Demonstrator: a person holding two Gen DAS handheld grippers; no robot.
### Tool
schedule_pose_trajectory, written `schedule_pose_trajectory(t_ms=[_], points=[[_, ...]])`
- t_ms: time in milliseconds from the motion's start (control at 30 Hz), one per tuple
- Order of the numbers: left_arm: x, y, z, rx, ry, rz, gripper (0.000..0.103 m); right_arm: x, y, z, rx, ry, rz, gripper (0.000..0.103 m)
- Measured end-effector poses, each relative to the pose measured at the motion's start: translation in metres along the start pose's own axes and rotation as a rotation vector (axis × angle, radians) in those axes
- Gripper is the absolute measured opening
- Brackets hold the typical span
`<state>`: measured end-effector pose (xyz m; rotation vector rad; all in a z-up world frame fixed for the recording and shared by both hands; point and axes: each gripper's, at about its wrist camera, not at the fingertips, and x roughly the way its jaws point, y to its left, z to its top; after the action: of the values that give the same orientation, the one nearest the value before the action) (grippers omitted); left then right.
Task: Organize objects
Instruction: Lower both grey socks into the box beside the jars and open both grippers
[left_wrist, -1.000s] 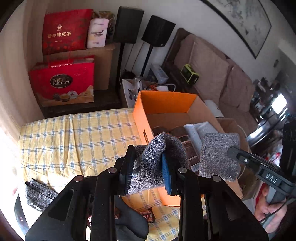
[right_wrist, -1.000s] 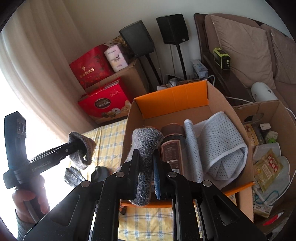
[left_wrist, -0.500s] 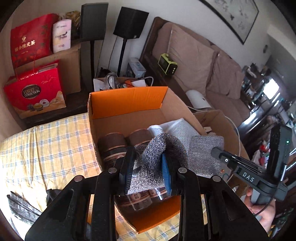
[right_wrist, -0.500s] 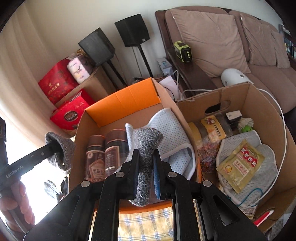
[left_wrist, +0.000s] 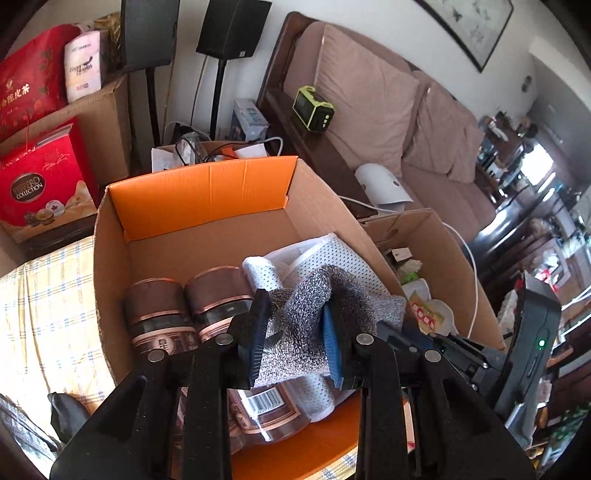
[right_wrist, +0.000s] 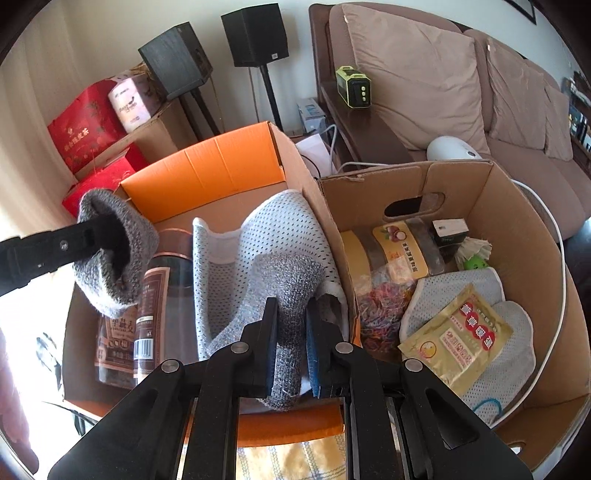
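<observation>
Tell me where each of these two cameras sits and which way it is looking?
Left wrist: rides the left gripper, looking down into the orange-flapped box; its black fingers clamp a grey sock.
Right wrist: rides the right gripper, looking down at that box and the brown box beside it; its fingers clamp another grey sock.
Shared: the orange-flapped box, brown jars, sofa, and each other's gripper.

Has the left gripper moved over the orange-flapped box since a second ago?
Yes. The left gripper, shut on its grey sock, has gone from the checked cloth to above the box.
</observation>
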<state>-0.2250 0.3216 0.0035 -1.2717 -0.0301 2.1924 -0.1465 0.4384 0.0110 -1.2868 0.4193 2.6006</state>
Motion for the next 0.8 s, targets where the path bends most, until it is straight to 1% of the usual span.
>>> schedule_pose_trajectory(t_ms=[167, 333, 400, 467, 500, 533, 567, 633, 800], points=[[0.022, -0.012, 0.009, -0.006, 0.008, 0.012, 0.026, 0.004, 0.003, -0.005, -0.031, -0.011, -0.023, 0.012], [0.047, -0.022, 0.012, -0.008, 0.024, 0.045, 0.027, 0.002, 0.001, -0.005, -0.001, -0.022, -0.014, 0.014], [0.055, -0.025, 0.012, -0.006, 0.029, 0.048, 0.031, 0.0, 0.0, -0.005, 0.004, -0.022, -0.004, 0.016], [0.061, -0.028, 0.013, -0.01, 0.035, 0.035, 0.042, -0.002, 0.001, -0.005, 0.007, -0.023, -0.002, 0.018], [0.062, -0.028, 0.013, -0.009, 0.04, 0.027, 0.045, -0.003, 0.0, -0.005, 0.008, -0.023, -0.001, 0.022], [0.063, -0.029, 0.013, -0.009, 0.046, 0.022, 0.051, -0.004, 0.0, -0.005, 0.011, -0.024, 0.003, 0.025], [0.062, -0.029, 0.012, -0.009, 0.048, 0.018, 0.057, -0.007, 0.0, -0.006, 0.015, -0.027, 0.009, 0.026], [0.055, -0.025, 0.011, -0.019, 0.039, -0.002, 0.059, -0.014, 0.0, -0.006, 0.02, -0.035, 0.016, 0.029], [0.031, -0.013, 0.01, -0.045, 0.018, -0.035, 0.06, -0.036, 0.004, 0.0, 0.013, -0.083, 0.023, 0.031]])
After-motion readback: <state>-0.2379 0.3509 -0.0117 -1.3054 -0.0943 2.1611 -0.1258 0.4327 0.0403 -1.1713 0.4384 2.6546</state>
